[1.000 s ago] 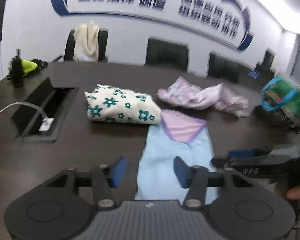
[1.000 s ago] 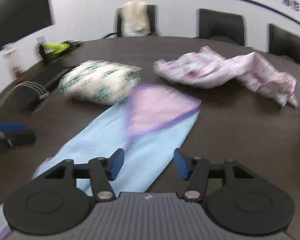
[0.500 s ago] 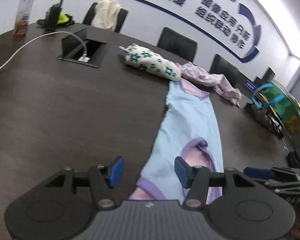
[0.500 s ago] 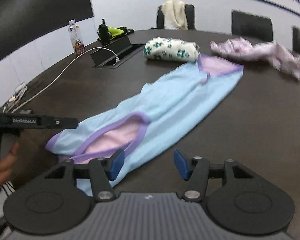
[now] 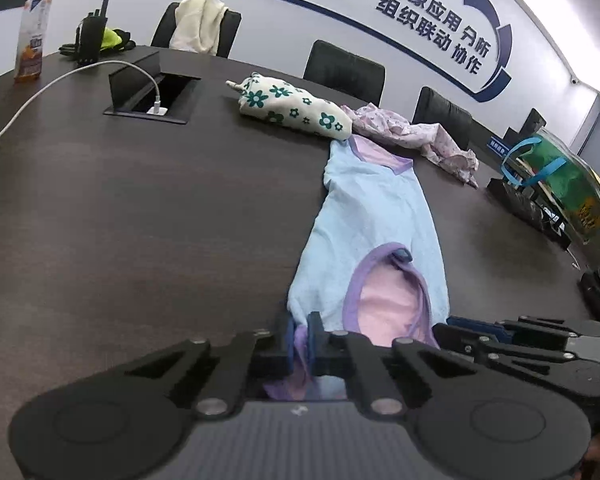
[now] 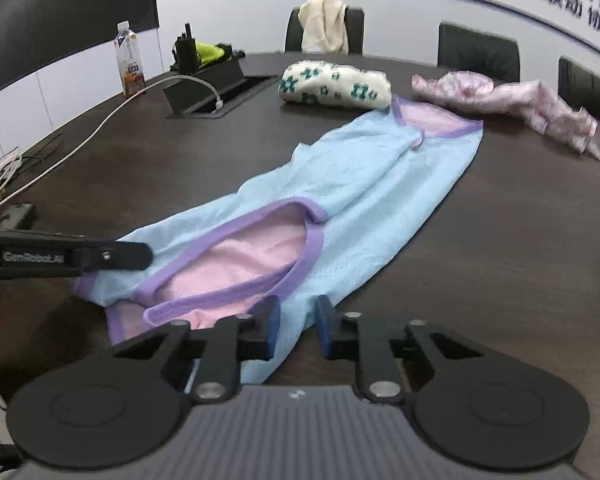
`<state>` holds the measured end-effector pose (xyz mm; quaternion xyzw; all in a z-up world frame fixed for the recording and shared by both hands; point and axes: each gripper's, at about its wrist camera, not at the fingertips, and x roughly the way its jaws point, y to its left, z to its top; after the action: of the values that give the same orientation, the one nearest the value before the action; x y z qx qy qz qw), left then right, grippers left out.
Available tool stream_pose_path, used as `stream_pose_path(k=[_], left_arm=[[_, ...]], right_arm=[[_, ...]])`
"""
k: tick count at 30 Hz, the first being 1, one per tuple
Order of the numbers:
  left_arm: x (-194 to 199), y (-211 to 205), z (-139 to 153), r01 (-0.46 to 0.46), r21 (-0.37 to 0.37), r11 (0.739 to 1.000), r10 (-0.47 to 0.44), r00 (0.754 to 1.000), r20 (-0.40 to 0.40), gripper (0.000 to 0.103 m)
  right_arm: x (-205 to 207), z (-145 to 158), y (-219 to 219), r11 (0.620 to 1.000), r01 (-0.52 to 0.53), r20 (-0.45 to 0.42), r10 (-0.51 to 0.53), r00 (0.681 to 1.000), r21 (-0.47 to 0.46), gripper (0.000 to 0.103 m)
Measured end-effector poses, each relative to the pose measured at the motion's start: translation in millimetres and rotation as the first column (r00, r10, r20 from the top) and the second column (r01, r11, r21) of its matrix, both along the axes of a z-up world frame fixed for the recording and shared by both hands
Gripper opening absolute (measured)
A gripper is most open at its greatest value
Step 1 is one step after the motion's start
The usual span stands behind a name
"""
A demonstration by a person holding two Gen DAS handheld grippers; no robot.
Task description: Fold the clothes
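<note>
A light blue garment [image 5: 372, 216] with purple trim and pink lining lies stretched lengthwise on the dark table [image 5: 140, 220]. My left gripper [image 5: 300, 334] is shut on its near purple-edged corner. In the right wrist view the same garment [image 6: 380, 184] runs away from me, and the left gripper [image 6: 140, 254] grips its left corner. My right gripper [image 6: 298, 320] sits over the near right hem with its jaws narrowed. Fabric lies between them and a gap shows beside it. In the left wrist view the right gripper [image 5: 452, 326] is low at the garment's right edge.
A folded floral garment [image 5: 292, 108] and a crumpled pink one [image 5: 412, 132] lie past the blue garment's far end. An open cable box [image 5: 152, 96] with a white cable, a drink carton [image 5: 32, 36], a green bag [image 5: 560, 184] and chairs ring the table.
Both grippers dropped to the garment's near end. The left one closed on the purple corner, and the right one's jaws narrowed around the hem.
</note>
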<state>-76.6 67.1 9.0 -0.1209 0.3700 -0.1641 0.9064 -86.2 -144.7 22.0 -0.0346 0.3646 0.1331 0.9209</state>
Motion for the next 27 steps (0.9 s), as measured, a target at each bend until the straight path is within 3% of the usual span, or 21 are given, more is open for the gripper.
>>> stream_pose_path(k=[2, 4, 13, 17, 18, 19, 20, 21, 22, 23, 24, 27], left_arm=[[-8, -3, 0, 0.006, -0.009, 1.0, -0.006, 1.0, 0.0, 0.004], [-16, -7, 0, 0.012, -0.017, 1.0, -0.012, 1.0, -0.001, 0.003], [-84, -34, -2, 0.161, -0.02, 0.987, -0.16, 0.987, 0.009, 0.003], [-104, -39, -1, 0.253, -0.006, 0.967, -0.253, 0.966, 0.045, 0.005], [-109, -37, 1, 0.282, 0.001, 0.96, -0.281, 0.957, 0.074, 0.009], [-114, -35, 3, 0.308, 0.01, 0.951, -0.308, 0.946, 0.105, 0.014], [-118, -31, 6, 0.333, 0.024, 0.942, -0.333, 0.932, 0.142, 0.017], [-122, -28, 7, 0.36, 0.044, 0.932, -0.361, 0.914, 0.183, 0.027], [-126, -25, 8, 0.385, 0.068, 0.921, -0.39, 0.894, 0.219, 0.043], [-129, -24, 8, 0.409, 0.096, 0.908, -0.42, 0.874, 0.245, 0.05], [-132, -24, 8, 0.433, 0.127, 0.893, -0.451, 0.852, 0.266, 0.056], [-140, -36, 3, 0.502, 0.25, 0.828, -0.558, 0.777, 0.291, 0.057]], right_arm=[[-3, 0, 0, 1.0, -0.001, 0.005, 0.001, 1.0, -0.013, 0.003], [-8, 1, -3, 1.0, 0.001, 0.006, -0.001, 1.0, -0.023, 0.002], [-53, 9, -57, 0.991, 0.1, -0.01, -0.101, 0.995, -0.088, 0.001], [-78, 8, -75, 0.996, 0.076, -0.012, -0.077, 0.997, -0.043, 0.003], [-86, 10, -78, 0.998, 0.052, 0.004, -0.052, 0.999, -0.036, 0.004], [-96, 14, -81, 0.999, 0.013, 0.042, -0.012, 0.999, -0.03, 0.012], [-107, 17, -82, 0.998, -0.037, 0.082, 0.04, 0.996, -0.042, 0.029], [-117, 19, -83, 0.995, -0.087, 0.121, 0.093, 0.988, -0.056, 0.044], [-130, 21, -81, 0.984, -0.15, 0.172, 0.164, 0.971, -0.093, 0.07], [-141, 21, -79, 0.971, -0.192, 0.206, 0.219, 0.954, -0.145, 0.08], [-151, 21, -76, 0.953, -0.23, 0.235, 0.274, 0.933, -0.198, 0.08], [-166, 17, -71, 0.914, -0.293, 0.236, 0.361, 0.902, -0.28, 0.079]])
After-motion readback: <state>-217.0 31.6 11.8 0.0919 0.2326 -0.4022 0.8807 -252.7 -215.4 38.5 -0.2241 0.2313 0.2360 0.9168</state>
